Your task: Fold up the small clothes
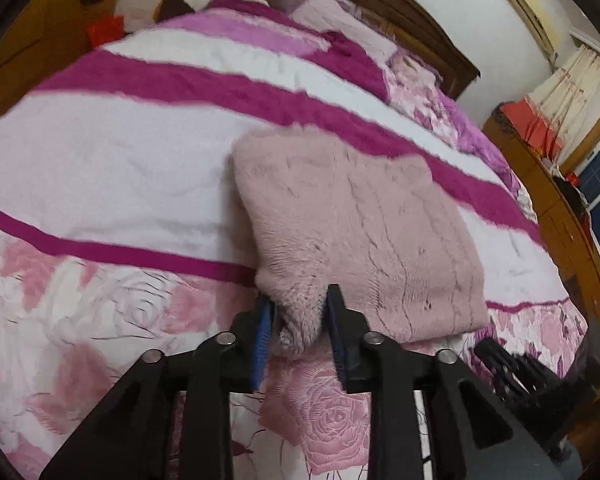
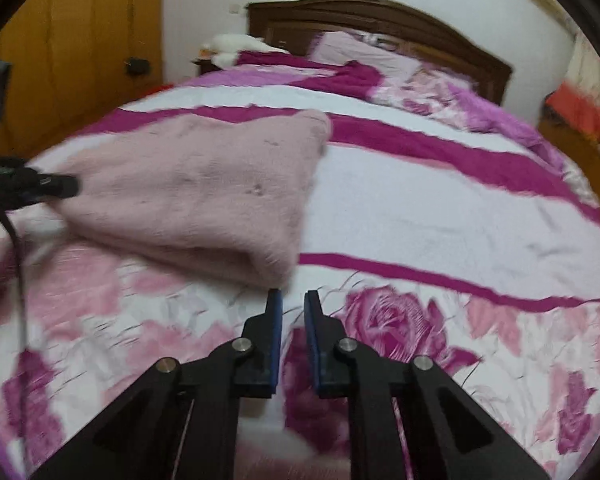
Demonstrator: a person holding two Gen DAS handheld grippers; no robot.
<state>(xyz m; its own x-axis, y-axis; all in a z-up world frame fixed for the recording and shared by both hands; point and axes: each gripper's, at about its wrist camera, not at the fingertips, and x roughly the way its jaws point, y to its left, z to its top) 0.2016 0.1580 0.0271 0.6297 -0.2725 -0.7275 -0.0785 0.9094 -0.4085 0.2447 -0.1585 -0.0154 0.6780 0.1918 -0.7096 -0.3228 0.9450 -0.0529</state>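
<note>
Floral bedspread (image 2: 400, 208), wooden headboard (image 2: 380, 20) beyond

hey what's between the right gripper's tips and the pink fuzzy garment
Only bare floral bedspread: in the right wrist view the right gripper sits just short of the garment's near corner, nothing between its fingers.

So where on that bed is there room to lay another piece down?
Two free patches: the white bands of the bedspread right of the pink garment, up to the pillows, and the white stretch left of it in the left wrist view. It is crowded at the near edge, where the left gripper pinches the garment.
</note>
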